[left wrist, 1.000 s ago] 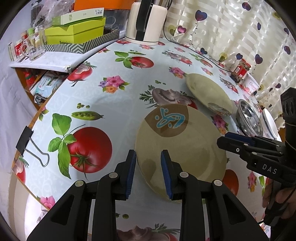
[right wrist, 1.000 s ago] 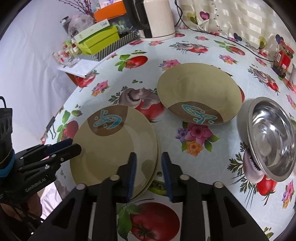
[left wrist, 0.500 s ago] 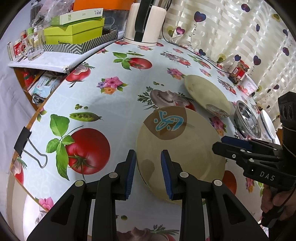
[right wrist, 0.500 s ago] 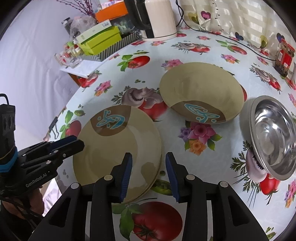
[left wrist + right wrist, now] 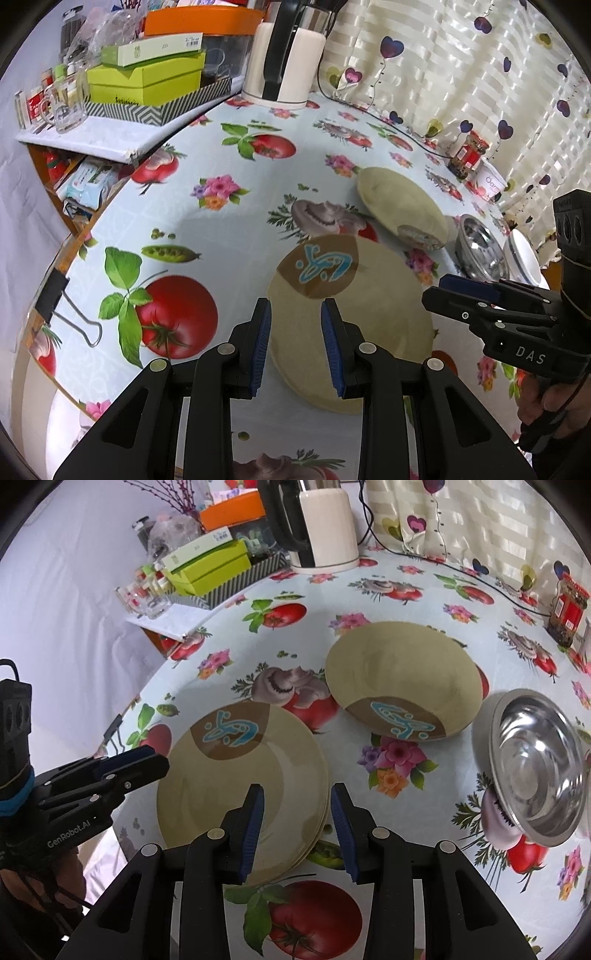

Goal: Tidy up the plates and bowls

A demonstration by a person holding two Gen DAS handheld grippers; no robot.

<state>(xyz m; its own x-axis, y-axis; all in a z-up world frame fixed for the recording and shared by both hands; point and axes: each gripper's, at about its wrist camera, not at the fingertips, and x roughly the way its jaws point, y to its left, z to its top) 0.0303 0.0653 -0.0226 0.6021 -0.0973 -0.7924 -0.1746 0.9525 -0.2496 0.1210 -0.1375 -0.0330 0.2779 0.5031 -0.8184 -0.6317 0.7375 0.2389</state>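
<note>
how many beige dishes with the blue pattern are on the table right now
3 that show: two plates stacked near the table's edge, just ahead of both grippers, and one deeper bowl beyond them, beside the steel bowl. The stack could hide more.

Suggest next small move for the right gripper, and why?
Probably swing the right gripper toward the beige bowl. Its fingers are open and empty above the rim of the plate stack, which looks settled on the tablecloth; the bowl and the steel bowl sit apart, unstacked.
</note>
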